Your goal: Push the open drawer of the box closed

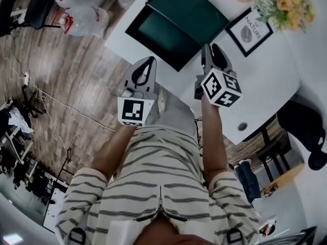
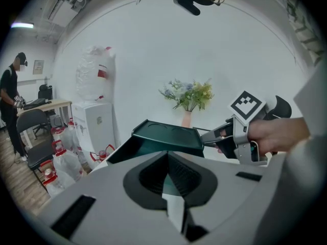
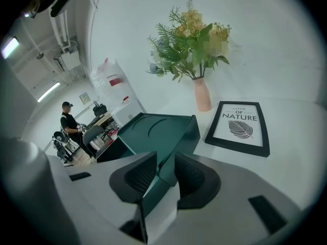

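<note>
Head view: dark green box (image 1: 190,10) with drawer (image 1: 155,37) slid out (left tool (image 1: 149,60) clenched, right tool (image 1: 212,48) parted by its corner).

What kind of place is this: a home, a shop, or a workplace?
Probably an office or lab workroom. A person stands at a desk with an office chair, large water bottles sit on the wood floor, and the white table holds a framed print.

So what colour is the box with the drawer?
Dark green box, clearest in the right gripper view.
</note>
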`<state>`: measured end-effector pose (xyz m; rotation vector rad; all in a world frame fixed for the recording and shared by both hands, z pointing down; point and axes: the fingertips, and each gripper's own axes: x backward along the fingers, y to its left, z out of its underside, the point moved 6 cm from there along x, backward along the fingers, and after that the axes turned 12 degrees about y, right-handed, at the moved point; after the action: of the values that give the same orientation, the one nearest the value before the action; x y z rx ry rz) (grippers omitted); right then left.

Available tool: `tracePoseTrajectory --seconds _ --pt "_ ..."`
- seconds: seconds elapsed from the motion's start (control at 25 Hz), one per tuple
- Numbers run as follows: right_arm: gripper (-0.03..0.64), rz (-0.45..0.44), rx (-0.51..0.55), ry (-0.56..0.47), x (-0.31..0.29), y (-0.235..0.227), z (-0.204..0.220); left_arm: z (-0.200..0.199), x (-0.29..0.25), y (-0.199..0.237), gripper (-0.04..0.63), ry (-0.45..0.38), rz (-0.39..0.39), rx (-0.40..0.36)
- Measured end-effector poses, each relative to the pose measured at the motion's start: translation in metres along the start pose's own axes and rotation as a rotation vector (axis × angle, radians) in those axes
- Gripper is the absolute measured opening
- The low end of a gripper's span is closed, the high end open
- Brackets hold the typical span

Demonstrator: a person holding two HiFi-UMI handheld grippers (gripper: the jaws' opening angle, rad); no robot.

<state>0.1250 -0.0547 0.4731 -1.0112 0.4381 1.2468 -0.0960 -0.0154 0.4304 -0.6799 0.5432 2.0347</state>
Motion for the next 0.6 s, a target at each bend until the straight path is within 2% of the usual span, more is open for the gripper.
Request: tracePoseTrajectory --seconds 0.16,0.36,0.6 --pt "0.107 -0.005 -0.004 0.031 -0.008 -0.001 -0.002 0.005 -0.001 0.003 0.0 0.015 -0.009 -0.012" --pt "0.118 -0.04 -0.035 0.085 -0.017 -0.004 -0.001 0.009 -0.003 0.005 0.0 0.033 -0.03 -0.082" --pt "0.126 -0.13 -0.103 0.132 -0.018 -0.01 -0.004 0.014 -0.003 0.012 0.0 0.038 -0.053 -0.079"
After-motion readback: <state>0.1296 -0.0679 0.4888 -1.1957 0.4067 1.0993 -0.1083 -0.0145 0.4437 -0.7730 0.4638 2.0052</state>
